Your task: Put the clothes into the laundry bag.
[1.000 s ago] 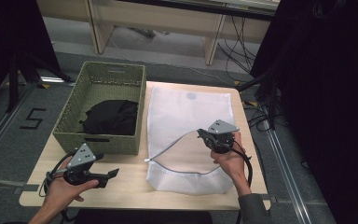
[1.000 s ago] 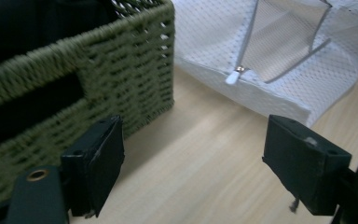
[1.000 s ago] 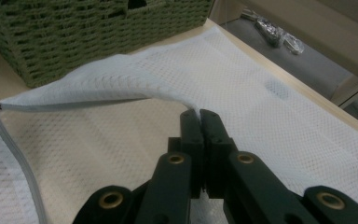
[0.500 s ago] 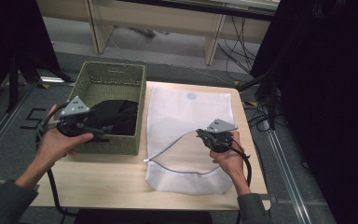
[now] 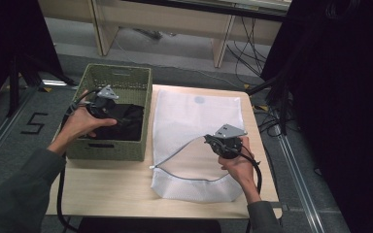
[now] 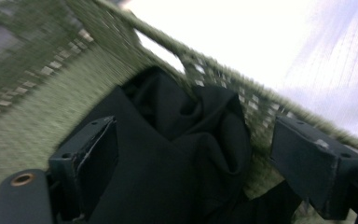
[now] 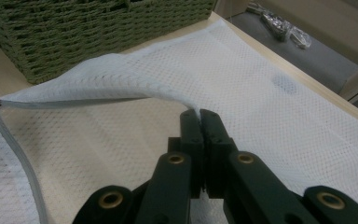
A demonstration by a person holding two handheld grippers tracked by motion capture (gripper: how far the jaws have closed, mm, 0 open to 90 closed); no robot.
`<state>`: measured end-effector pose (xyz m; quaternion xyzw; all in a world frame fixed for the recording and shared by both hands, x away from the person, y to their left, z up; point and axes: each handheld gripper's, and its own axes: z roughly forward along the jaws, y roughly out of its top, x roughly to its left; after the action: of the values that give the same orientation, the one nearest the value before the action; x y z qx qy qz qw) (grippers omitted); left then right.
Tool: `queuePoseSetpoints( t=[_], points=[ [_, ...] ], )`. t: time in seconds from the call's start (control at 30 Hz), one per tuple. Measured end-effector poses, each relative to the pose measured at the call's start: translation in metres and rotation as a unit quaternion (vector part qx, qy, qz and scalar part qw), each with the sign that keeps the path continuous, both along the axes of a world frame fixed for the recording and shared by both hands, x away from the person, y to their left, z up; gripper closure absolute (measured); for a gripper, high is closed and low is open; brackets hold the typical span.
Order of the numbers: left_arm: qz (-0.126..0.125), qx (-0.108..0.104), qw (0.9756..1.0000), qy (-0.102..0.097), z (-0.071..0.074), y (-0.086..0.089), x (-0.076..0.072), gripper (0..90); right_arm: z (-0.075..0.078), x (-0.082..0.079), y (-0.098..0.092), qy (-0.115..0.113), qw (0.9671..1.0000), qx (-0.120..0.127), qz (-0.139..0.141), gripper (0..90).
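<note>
Black cloth (image 6: 177,158) in green basket (image 5: 126,77) btw open left jaws; right jaws clamp mesh bag (image 7: 261,79) edge

Pale wooden table (image 5: 107,194), grey floor (image 5: 9,141) marked with a 5 (image 5: 35,123), wooden bench legs (image 5: 222,46), dark curtains (image 5: 340,97)
</note>
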<state>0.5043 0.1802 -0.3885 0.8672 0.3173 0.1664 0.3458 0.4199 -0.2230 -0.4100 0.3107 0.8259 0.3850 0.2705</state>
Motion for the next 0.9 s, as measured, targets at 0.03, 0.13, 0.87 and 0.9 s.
queuePoseSetpoints(
  t=[0.03,0.13,0.87,0.9],
  points=[
    [0.0,0.0,1.0,0.0,0.0,0.0,0.0,15.1,0.0,0.0,0.0,0.0,1.0,0.0,0.0,89.9],
    [-0.036,0.022,0.999,0.014,-0.015,-0.001,0.014,15.1,0.002,0.001,-0.001,0.006,0.9999,-0.004,0.009,89.9],
    [-0.023,0.077,0.9961,0.037,-0.082,-0.008,0.044,0.0,-0.004,0.002,0.0,0.001,0.9998,-0.014,0.015,89.8],
    [-0.02,0.079,0.996,0.036,-0.085,-0.009,0.045,0.0,-0.003,0.001,0.0,0.011,0.9996,-0.019,0.016,89.8]
  ],
)
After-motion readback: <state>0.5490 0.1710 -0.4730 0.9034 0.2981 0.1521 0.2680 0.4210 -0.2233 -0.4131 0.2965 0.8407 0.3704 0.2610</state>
